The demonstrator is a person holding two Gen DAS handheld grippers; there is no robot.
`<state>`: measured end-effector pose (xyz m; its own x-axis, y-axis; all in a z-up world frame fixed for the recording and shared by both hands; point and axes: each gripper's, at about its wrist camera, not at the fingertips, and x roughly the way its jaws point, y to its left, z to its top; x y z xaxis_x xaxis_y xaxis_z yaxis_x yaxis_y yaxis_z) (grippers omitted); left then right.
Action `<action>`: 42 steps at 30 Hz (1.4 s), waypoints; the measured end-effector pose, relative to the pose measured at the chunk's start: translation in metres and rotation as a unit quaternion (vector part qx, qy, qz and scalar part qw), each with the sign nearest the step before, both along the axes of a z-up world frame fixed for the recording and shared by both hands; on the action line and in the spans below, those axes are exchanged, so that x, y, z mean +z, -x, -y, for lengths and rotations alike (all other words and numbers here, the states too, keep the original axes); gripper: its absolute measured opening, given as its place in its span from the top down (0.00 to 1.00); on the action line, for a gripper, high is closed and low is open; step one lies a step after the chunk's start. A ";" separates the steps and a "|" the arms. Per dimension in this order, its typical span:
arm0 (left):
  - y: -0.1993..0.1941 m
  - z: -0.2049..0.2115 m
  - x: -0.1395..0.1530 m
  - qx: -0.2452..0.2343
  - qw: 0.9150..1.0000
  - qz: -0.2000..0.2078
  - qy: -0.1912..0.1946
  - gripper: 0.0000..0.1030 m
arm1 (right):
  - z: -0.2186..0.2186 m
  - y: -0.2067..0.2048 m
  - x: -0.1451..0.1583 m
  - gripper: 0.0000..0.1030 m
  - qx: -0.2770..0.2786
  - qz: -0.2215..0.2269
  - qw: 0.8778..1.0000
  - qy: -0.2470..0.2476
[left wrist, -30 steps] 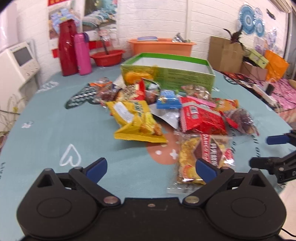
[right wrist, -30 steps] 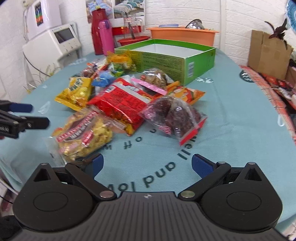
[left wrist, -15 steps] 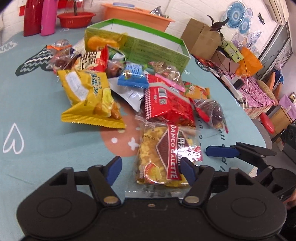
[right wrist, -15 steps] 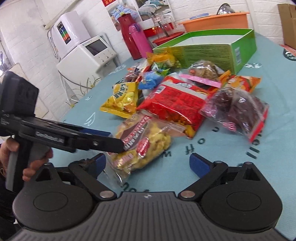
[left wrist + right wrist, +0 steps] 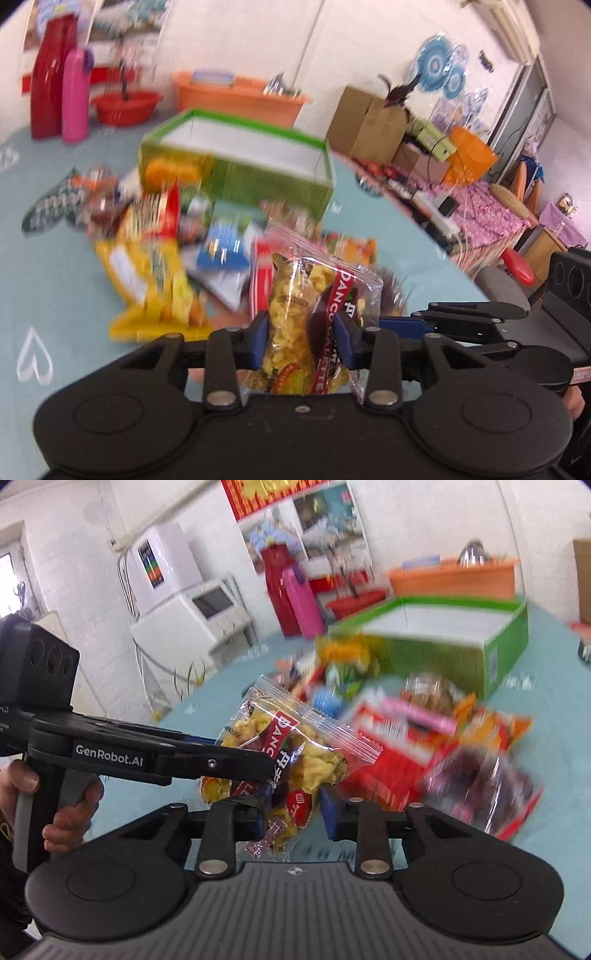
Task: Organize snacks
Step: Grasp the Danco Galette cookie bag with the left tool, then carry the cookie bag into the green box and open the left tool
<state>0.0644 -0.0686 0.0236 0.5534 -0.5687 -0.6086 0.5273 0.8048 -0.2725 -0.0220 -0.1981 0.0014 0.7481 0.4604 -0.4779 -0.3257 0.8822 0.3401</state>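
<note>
the clear plastic bag of yellow puffed snacks with a red label band (image 5: 314,314) is off the teal tablecloth-covered table (image 5: 55,295) and pinched from two sides at once: your left gripper (image 5: 304,341) has just closed its blue-padded fingers hard on the bag's middle, and your right gripper (image 5: 295,808) has just been closing too, its fingers squeezing the lower end of the same bag (image 5: 291,753).

the risk i see is the two hands pulling apart or twisting against each other; that could split the thin seal or crush the brittle pieces inside. a loose bag also sags, so if one side lets go early it may swing or slip toward the heap of mixed snack packets (image 5: 177,254) beneath. the open green cardboard box with a white inside (image 5: 236,166) stands beyond that heap, and a low carry could drag packets along.

the right wrist view shows your hand (image 5: 62,805) on the left tool's grip and the bag's full length; the left wrist view hides that hand but shows the right tool coming in from the side.
</note>
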 end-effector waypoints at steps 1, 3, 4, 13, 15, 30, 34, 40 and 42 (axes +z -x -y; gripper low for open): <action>-0.005 0.003 0.008 -0.003 1.000 0.009 0.004 0.65 | 0.003 -0.004 0.008 0.54 -0.006 0.013 1.000 0.001; -0.017 0.009 0.021 -0.005 1.000 0.023 0.015 0.66 | 0.012 -0.014 0.022 0.55 -0.019 0.040 0.999 0.002; -0.026 0.013 0.027 -0.005 0.999 0.028 0.022 0.67 | 0.016 -0.020 0.028 0.56 -0.025 0.051 0.998 0.000; -0.141 0.059 0.046 -0.015 0.997 0.063 0.045 0.66 | 0.065 -0.116 0.046 0.57 -0.090 0.100 0.991 0.003; -0.166 0.068 0.041 -0.018 0.997 0.055 0.047 0.66 | 0.076 -0.137 0.040 0.57 -0.102 0.097 0.990 0.003; -0.252 0.087 -0.004 0.038 0.998 0.042 0.028 0.00 | 0.096 -0.206 -0.008 0.00 -0.141 0.066 0.984 0.088; -0.231 0.068 0.012 0.038 0.998 0.038 0.020 0.00 | 0.092 -0.180 0.013 0.00 -0.143 0.092 0.982 0.083; -0.166 0.023 0.045 0.063 0.996 0.066 -0.008 0.00 | 0.075 -0.119 0.050 0.00 -0.125 0.127 0.983 0.047; -0.141 0.005 0.048 0.074 0.994 0.074 -0.016 0.00 | 0.063 -0.100 0.051 0.00 -0.112 0.129 0.984 0.052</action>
<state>0.2051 -0.0734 0.0718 0.7153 -0.4554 -0.5301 0.4341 0.8840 -0.1736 0.0780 -0.2614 0.0523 0.9281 0.2290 -0.2935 -0.1829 0.9672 0.1763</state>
